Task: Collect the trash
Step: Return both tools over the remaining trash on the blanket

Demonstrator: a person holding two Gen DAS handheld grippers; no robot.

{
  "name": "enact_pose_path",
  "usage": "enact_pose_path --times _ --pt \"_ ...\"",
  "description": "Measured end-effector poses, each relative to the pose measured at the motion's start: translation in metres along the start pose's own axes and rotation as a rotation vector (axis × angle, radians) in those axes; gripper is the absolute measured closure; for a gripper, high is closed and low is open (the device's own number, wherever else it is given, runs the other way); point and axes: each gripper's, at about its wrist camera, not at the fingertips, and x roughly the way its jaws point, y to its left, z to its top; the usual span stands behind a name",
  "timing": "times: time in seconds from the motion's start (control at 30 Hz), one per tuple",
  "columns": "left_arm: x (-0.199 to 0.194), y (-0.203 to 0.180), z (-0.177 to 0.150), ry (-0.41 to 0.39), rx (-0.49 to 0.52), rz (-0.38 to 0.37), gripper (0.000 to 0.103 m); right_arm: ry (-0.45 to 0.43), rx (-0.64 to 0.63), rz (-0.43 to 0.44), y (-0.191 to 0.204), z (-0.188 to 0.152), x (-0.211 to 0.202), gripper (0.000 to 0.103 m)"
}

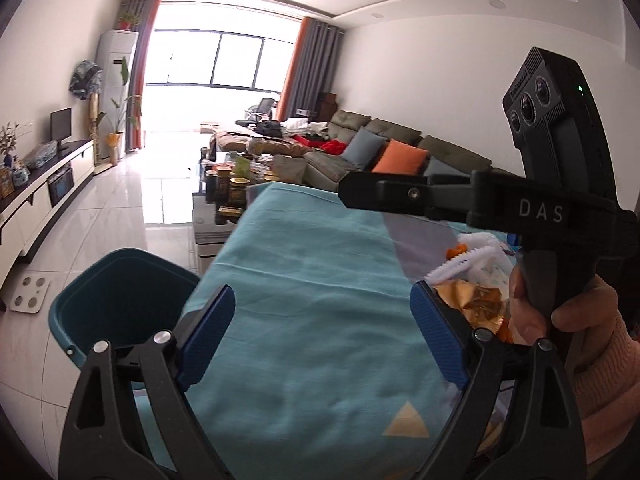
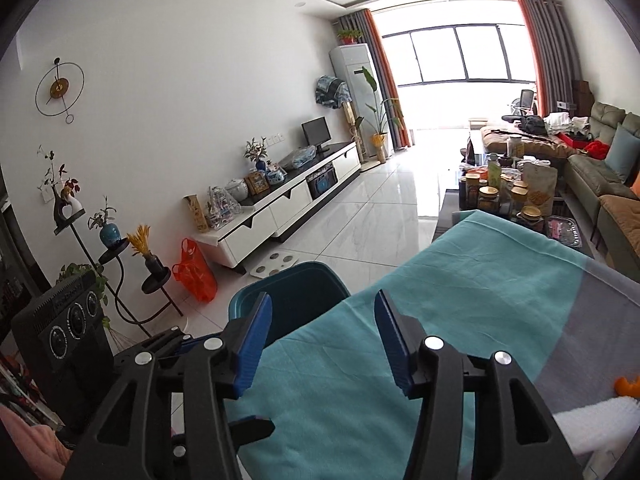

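Note:
A teal bin (image 1: 116, 292) stands on the floor at the left edge of a table with a teal cloth (image 1: 320, 300); it also shows in the right wrist view (image 2: 296, 292). Trash lies at the cloth's right side: a gold wrapper (image 1: 472, 300), white crinkled paper (image 1: 468, 260) and orange peel (image 1: 456, 252). My left gripper (image 1: 324, 312) is open and empty above the cloth, left of the trash. My right gripper (image 2: 320, 332) is open and empty above the cloth's left edge by the bin. Orange peel (image 2: 628, 386) and white paper (image 2: 596, 420) show low right.
A coffee table (image 1: 228, 188) crowded with jars stands beyond the cloth table. A sofa (image 1: 380, 148) runs along the right. A TV cabinet (image 2: 288, 204) lines the left wall, with an orange plastic bag (image 2: 194, 272) and plant stands by it. A scale (image 1: 30, 294) lies on the floor.

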Motion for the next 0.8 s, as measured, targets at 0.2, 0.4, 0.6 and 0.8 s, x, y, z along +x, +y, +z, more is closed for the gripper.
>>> enact_pose_path --times 0.2,0.4,0.6,0.8 --pt "0.030 -0.058 -0.010 0.083 0.064 -0.138 0.015 -0.063 0.076 -0.101 -0.045 -0.022 -0.060 0.051" --pt "0.052 -0.100 -0.019 0.150 0.124 -0.248 0.016 -0.084 0.174 -0.240 -0.094 -0.058 -0.112 0.051" --pt "0.082 -0.122 -0.025 0.229 0.135 -0.293 0.020 -0.098 0.262 -0.373 -0.126 -0.091 -0.152 0.051" --pt "0.116 -0.128 -0.031 0.336 0.102 -0.293 0.030 -0.118 0.323 -0.489 -0.153 -0.118 -0.188 0.051"
